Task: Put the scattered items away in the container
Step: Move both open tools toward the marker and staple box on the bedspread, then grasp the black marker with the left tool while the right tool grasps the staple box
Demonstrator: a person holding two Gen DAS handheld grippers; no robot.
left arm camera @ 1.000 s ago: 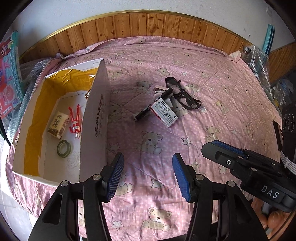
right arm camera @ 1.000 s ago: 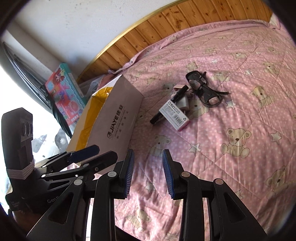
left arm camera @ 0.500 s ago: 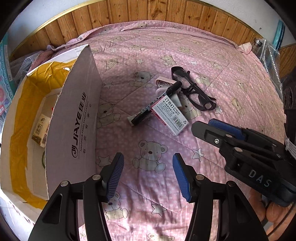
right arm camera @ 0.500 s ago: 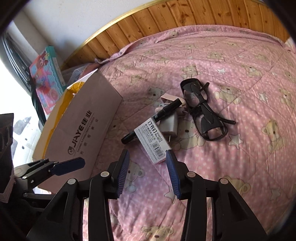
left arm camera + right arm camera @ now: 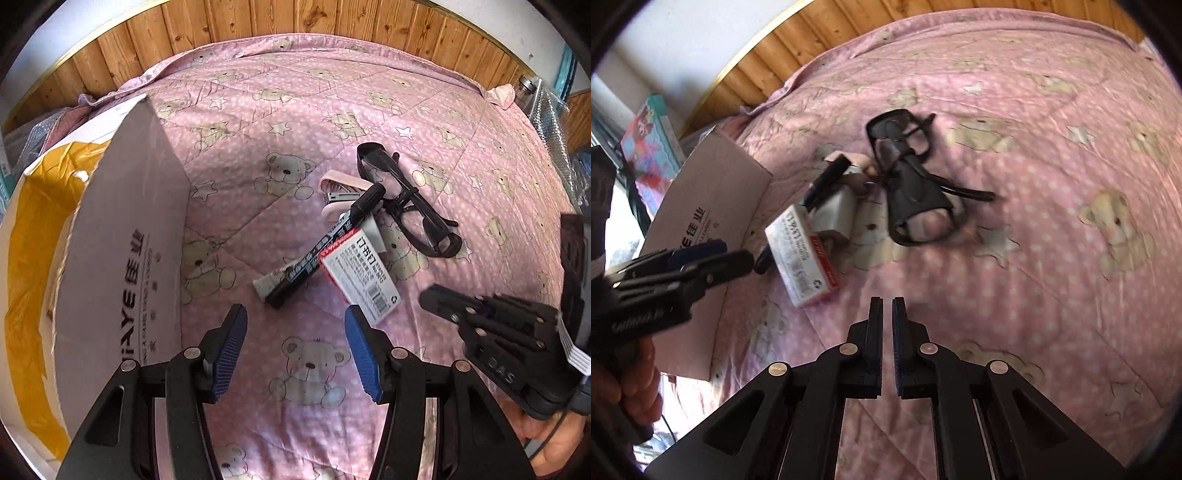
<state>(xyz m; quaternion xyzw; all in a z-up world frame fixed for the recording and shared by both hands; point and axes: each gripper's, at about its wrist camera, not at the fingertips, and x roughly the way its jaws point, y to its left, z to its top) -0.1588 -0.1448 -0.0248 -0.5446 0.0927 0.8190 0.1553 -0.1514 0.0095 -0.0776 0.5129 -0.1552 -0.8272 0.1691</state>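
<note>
On the pink bear quilt lies a small pile: a black marker (image 5: 325,243) resting on a white staple box (image 5: 360,275), a pink stapler (image 5: 343,195), a white charger (image 5: 836,214) and black glasses (image 5: 406,206). My left gripper (image 5: 295,321) is open and empty, just short of the marker's near end. My right gripper (image 5: 887,302) is shut with nothing between its fingers, a little short of the staple box (image 5: 803,254) and the glasses (image 5: 912,184). The cardboard box (image 5: 122,240), lined with yellow tape, stands to the left; its contents are hidden.
Wooden panelling (image 5: 295,18) runs behind the bed. A colourful children's box (image 5: 646,136) leans at the far left, and a bottle (image 5: 526,86) and bubble wrap sit at the back right. A hand (image 5: 635,384) holds the left gripper. Bare quilt (image 5: 1052,240) lies right of the glasses.
Both grippers have moved in towards the pile, which now looks larger. The right gripper's fingers have closed from open to shut. The box's inside has dropped out of view.
</note>
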